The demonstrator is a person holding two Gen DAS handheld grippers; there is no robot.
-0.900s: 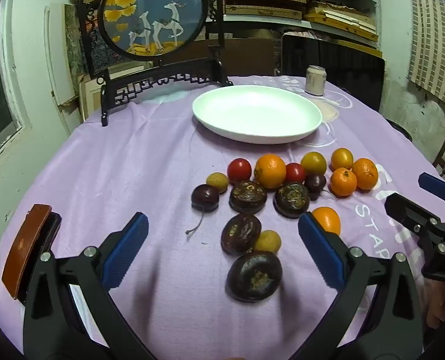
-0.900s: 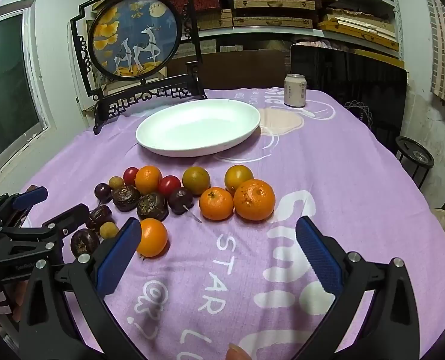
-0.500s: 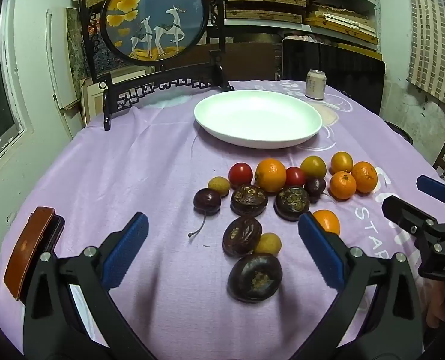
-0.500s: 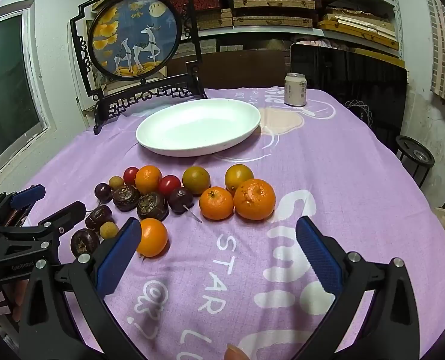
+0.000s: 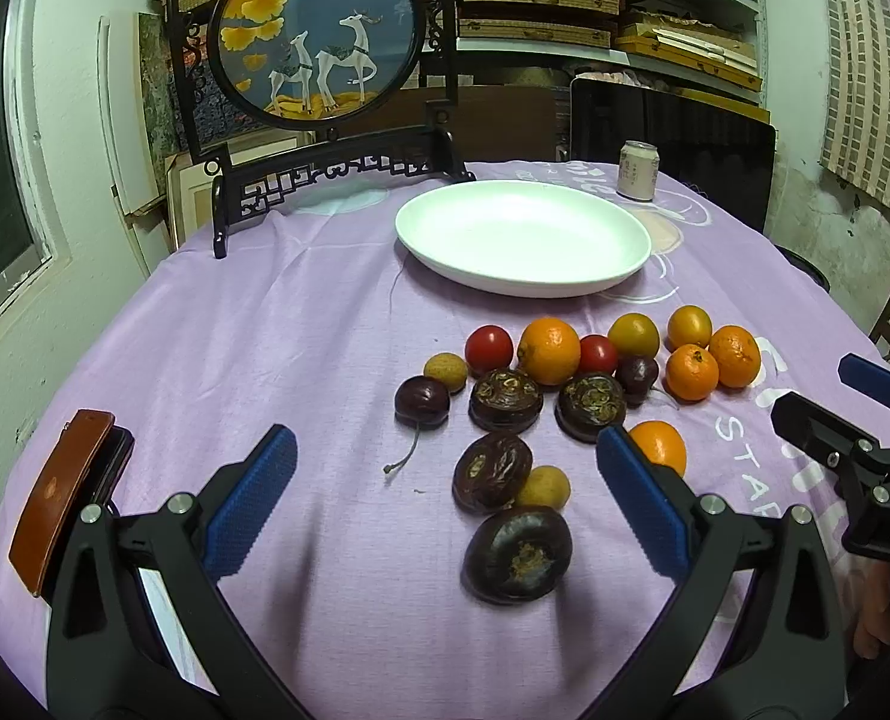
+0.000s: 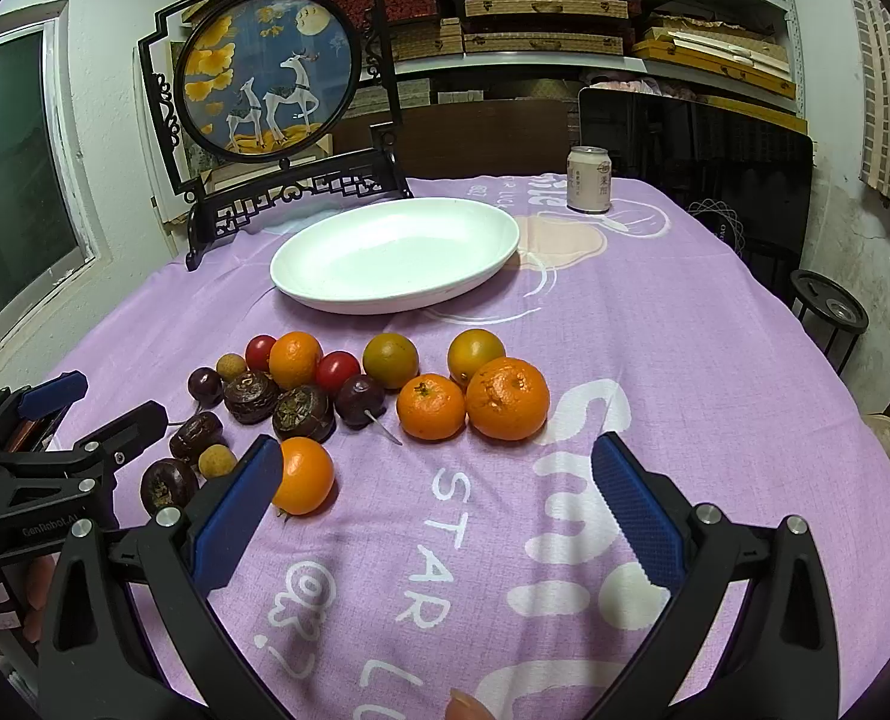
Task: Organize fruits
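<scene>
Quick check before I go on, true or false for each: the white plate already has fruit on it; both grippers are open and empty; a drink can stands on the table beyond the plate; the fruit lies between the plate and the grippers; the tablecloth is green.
1. The white plate already has fruit on it. False: it is bare, with all the fruit on the cloth.
2. The left gripper and the right gripper are open and empty. True.
3. A drink can stands beyond the plate. True.
4. The fruit, such as the big mandarin, lies between the plate and the grippers. True.
5. The tablecloth is green. False: it is purple with white print.
</scene>
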